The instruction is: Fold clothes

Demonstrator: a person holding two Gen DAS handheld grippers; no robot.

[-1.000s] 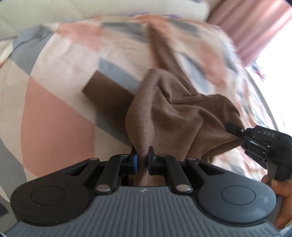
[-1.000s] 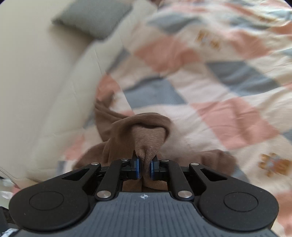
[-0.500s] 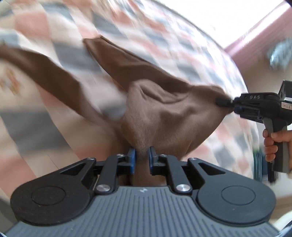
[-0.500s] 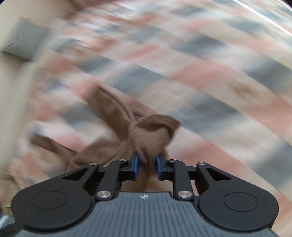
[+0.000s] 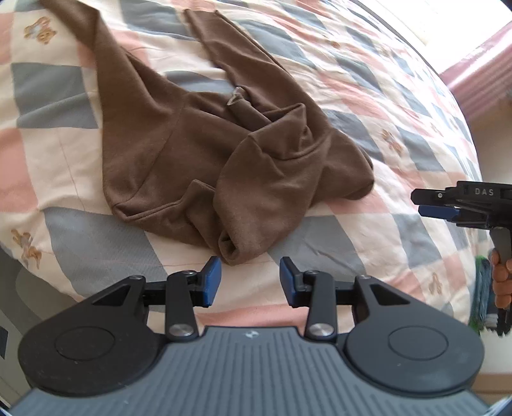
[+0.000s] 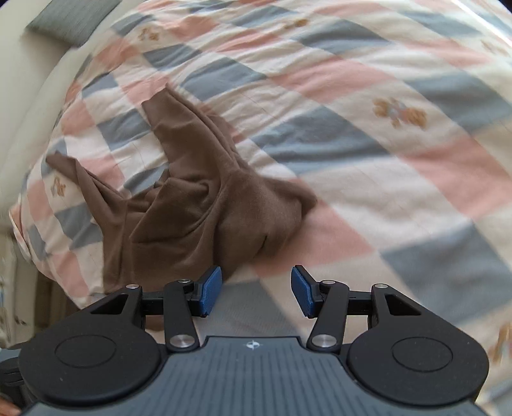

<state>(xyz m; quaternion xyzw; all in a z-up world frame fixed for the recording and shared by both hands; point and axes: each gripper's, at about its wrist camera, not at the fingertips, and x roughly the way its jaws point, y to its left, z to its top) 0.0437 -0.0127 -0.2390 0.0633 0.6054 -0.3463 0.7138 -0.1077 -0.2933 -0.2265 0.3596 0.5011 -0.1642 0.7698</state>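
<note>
There, in the left wrist view, the left gripper (image 5: 250, 281) hung with its blue pads (image 5: 211, 277) spread wide and nothing between them, just short of the near edge of the garment (image 5: 204, 150). The garment, a brown long-sleeved top, lay crumpled on the quilt (image 5: 400, 96), a checked cover of pink, grey and cream squares with small bear prints. One sleeve (image 5: 96, 54) ran off toward the upper left and another (image 5: 220, 44) toward the top centre, while the body was bunched in loose folds nearest the camera. At the right edge the right gripper (image 5: 432, 201) showed side-on, clear of the cloth and above the quilt, held by a hand (image 5: 500, 281) on its handle; from this angle its pads seemed slightly parted, with no cloth in them. A pink curtain (image 5: 480, 83) stood at the upper right. In the right wrist view, which was somewhat blurred, the right gripper (image 6: 257, 289) had its pads well apart and empty. The garment (image 6: 204, 208) lay ahead and to the left of it, its near edge just past the left pad, both sleeves pointing away to the upper left. The quilt (image 6: 384, 160) filled the rest, with a grey pillow (image 6: 70, 16) at the top left corner.
</note>
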